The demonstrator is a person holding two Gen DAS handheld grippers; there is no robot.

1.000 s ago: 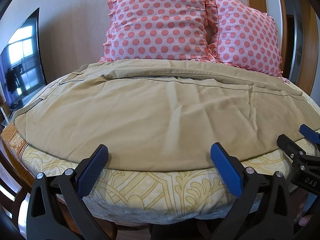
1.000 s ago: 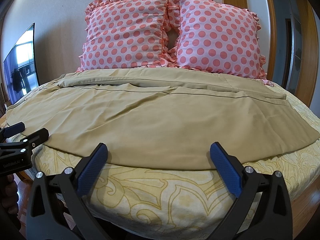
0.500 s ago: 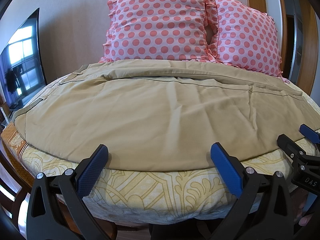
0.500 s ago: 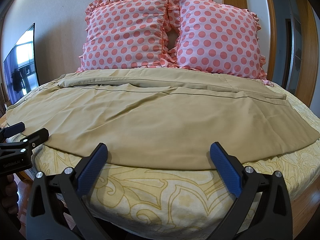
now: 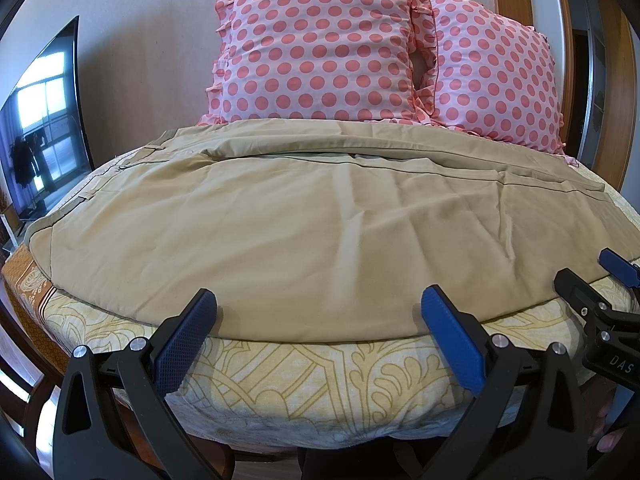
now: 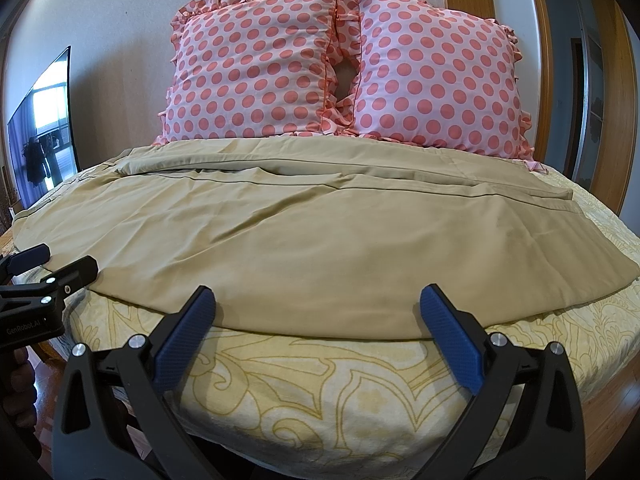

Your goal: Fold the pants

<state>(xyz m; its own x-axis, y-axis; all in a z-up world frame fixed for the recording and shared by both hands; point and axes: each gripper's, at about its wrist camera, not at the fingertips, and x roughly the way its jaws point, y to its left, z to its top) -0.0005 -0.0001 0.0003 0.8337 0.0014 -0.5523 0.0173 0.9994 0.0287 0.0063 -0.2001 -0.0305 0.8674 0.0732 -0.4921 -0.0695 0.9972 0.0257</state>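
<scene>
Tan pants (image 5: 304,224) lie flat and sideways across the bed, waistband at the left, leg hems at the right; they also show in the right wrist view (image 6: 320,240). My left gripper (image 5: 318,304) is open and empty, hovering just short of the pants' near edge. My right gripper (image 6: 318,304) is open and empty at the same near edge, further right. The right gripper shows at the right edge of the left wrist view (image 5: 592,276); the left gripper shows at the left edge of the right wrist view (image 6: 52,262).
The bed has a yellow patterned cover (image 5: 320,376) (image 6: 340,380). Two pink polka-dot pillows (image 5: 320,52) (image 6: 436,80) lean on the wall behind the pants. A dark TV screen (image 5: 44,120) stands at the left. A wooden door frame (image 6: 612,100) is at the right.
</scene>
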